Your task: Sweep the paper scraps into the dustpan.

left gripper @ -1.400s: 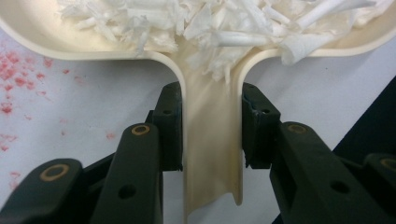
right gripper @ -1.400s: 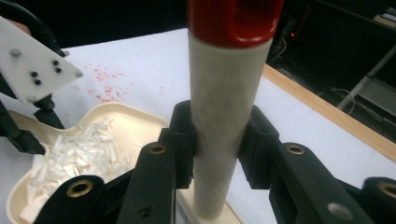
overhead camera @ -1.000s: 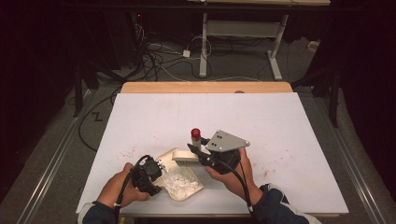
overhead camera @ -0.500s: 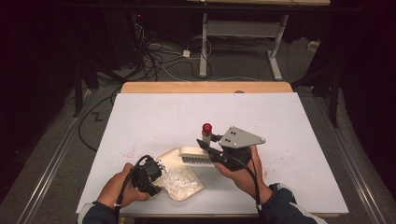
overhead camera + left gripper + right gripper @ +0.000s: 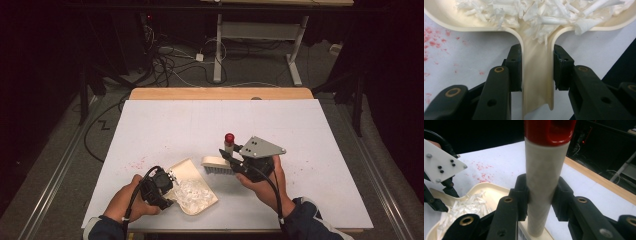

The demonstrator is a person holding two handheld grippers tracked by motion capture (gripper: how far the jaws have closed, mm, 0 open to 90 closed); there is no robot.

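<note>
Open table [image 5: 165, 125] beyond dustpan [image 5: 186, 170] and brush [image 5: 218, 164].

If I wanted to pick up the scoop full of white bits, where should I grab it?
Grab the dustpan by its narrow flat handle, coming from the person's side. The left claw pinches it there now: it's thin, and the wide tray stays level.
</note>
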